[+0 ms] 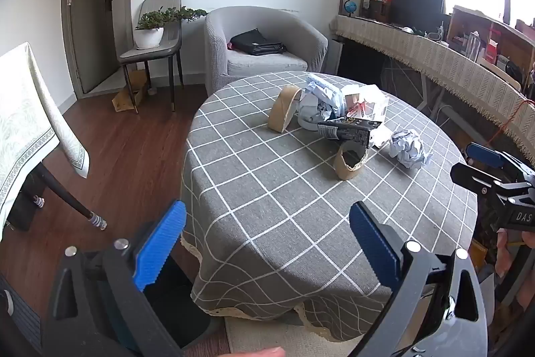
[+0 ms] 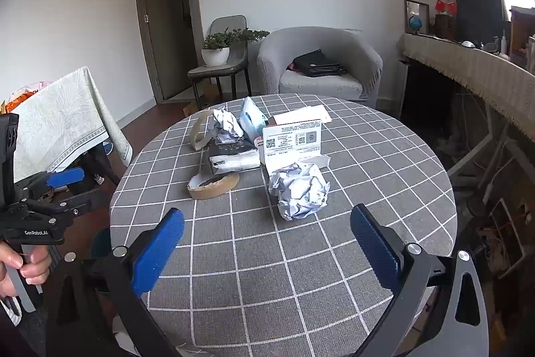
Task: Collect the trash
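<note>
Left gripper (image 1: 267, 243) jaws wide, nothing between them, hanging over the near-left table edge. Right gripper (image 2: 267, 243) same: jaws wide, empty, over the cloth with the paper ball (image 2: 298, 189) just ahead between its finger lines.

Round table (image 2: 384, 189), grey check cloth. Trash sits in one cluster past centre, toward the armchair (image 2: 321, 62).

Count, big to small:
- white card (image 2: 292, 141), 1, upright, printed face toward right cam, long axis left-right
- dark pack (image 2: 234, 156), 1, flat, long axis left-right; print unreadable
- paper balls, 2: near one loose, second (image 2: 227, 122) at the back of the pile
- tape rolls, 2: near one (image 2: 214, 186) lying nearly flat, hole up; far one (image 2: 198, 132) on edge, part hidden by pile
- blue-white wrapper (image 2: 252, 119), 1, tilted, lower part hidden

Pile overlaps; more scraps underneath, can't separate them. Left hand (image 2: 20, 270) cut off at frame edge.
</note>
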